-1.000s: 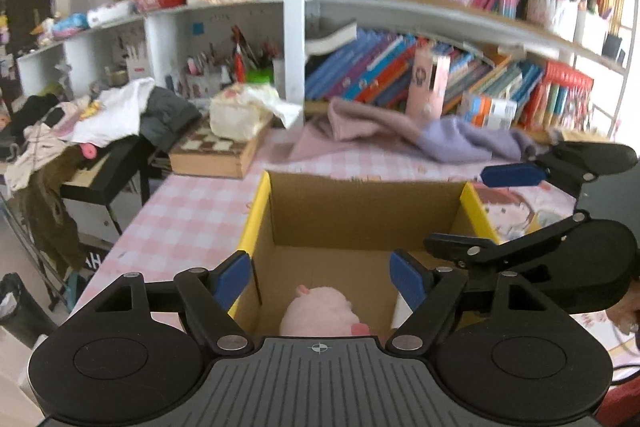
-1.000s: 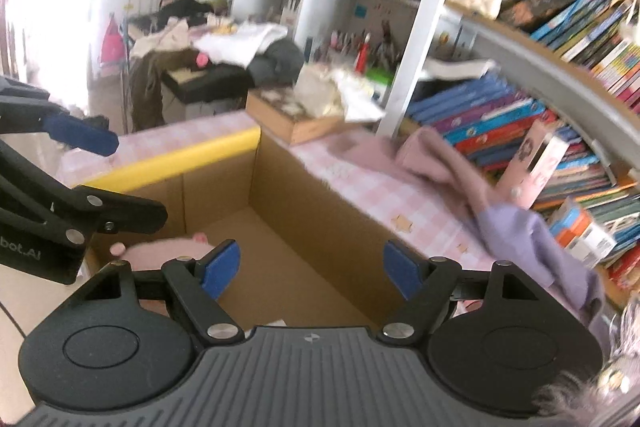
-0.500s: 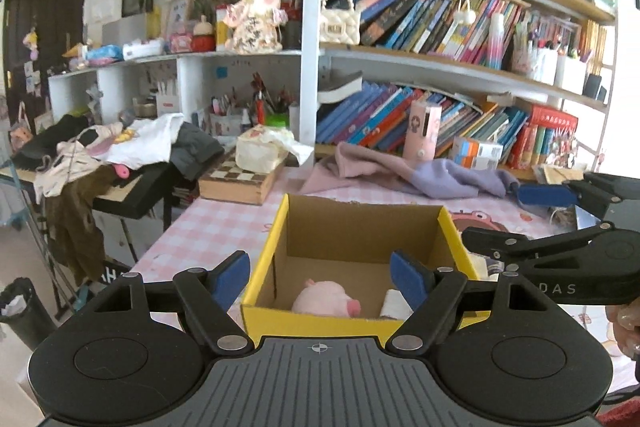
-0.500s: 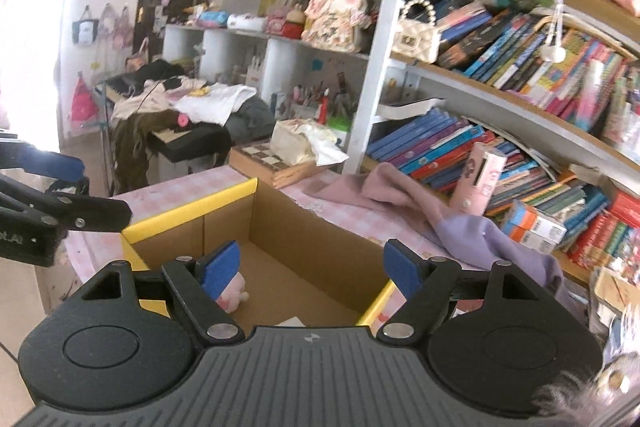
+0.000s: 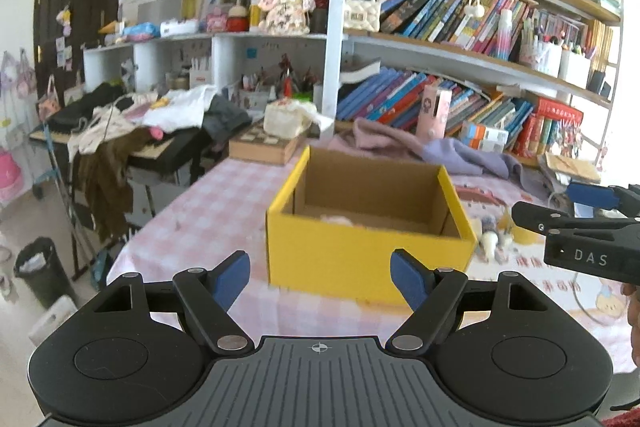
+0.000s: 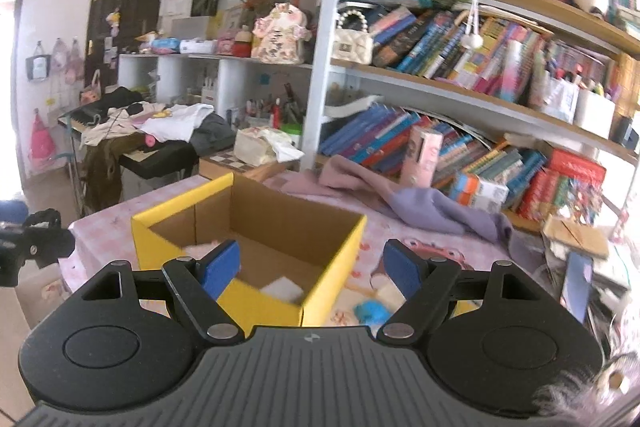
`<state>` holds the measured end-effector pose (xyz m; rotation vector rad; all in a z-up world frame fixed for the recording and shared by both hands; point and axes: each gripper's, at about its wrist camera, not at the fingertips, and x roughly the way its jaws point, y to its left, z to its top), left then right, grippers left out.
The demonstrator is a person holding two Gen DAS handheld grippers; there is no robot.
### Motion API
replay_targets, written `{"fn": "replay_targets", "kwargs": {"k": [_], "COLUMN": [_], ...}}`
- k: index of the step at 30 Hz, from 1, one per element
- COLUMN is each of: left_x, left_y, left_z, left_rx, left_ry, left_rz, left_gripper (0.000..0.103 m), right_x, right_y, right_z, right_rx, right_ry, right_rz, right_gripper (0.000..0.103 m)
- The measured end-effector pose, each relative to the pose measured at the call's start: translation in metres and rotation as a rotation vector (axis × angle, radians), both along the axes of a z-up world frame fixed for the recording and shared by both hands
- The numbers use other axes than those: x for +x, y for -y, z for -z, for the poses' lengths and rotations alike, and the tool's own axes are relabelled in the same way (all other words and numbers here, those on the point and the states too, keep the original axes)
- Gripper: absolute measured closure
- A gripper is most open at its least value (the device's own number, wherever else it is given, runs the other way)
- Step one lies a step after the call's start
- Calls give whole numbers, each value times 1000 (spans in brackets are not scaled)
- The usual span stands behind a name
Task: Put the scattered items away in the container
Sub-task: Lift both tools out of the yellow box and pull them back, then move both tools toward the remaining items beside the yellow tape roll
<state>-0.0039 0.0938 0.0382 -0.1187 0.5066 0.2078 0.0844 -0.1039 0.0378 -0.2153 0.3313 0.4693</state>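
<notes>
Left gripper: blue-padded jaws stand wide apart, nothing between them, touching nothing; it hangs short of the near side of the yellow cardboard box with plain brown inside. Right gripper: jaws equally wide, empty, no contact with the box or table.

The box stands open on the pink-and-white checked tablecloth, toward the table's left edge. Inside it, a pale pink soft item lies on the floor, blurred; the right wrist view also shows a white flat piece at a near inner corner.

Outside the box, by its right side, a small blue object and a few small pale figures lie on the cloth; kind not determinable
</notes>
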Motion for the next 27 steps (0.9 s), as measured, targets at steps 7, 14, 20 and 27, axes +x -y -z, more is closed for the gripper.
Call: {"fn": "replay_targets", "kwargs": {"k": [7, 14, 20, 27], "left_x": [-18, -10, -6, 0], "left_y": [10, 35, 58, 79], "left_z": [11, 24, 34, 43], "left_rx": [-3, -3, 24, 37], "left_ry": [-23, -72, -104, -140], "left_rz": [12, 118, 208, 304], "left_gripper": [23, 23, 23, 23], "right_x": [-30, -50, -61, -67], "right_y": [14, 27, 36, 50], "right_z": [24, 36, 49, 53], "right_rx": [-32, -53, -108, -135], "right_ry": [-49, -109, -135, -156], "right_rz": [24, 64, 94, 143], "right_gripper": [25, 24, 24, 20]}}
